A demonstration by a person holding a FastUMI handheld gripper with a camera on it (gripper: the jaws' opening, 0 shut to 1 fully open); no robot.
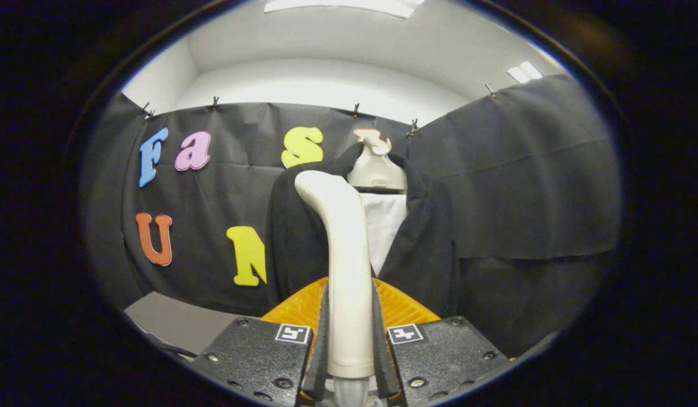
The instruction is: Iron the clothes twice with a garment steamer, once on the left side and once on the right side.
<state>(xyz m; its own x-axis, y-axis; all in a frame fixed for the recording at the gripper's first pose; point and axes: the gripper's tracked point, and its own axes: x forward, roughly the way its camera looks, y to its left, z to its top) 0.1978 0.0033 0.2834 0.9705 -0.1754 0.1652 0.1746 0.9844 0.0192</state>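
Observation:
A cream-white garment steamer (342, 237) stands upright between my fingers, and my gripper (349, 316) is shut on its handle. Its curved head reaches up in front of the left shoulder of a black jacket (425, 243). The jacket hangs on a pale mannequin bust (377, 169) beyond the fingers, over a white shirt (386, 223). The steamer covers part of the jacket's left front. I cannot tell if the head touches the cloth.
The black cloth wall (530, 186) stands close behind the jacket. A grey table surface (176, 322) lies low to the left of the fingers. White ceiling with light panels (349, 5) is above the booth.

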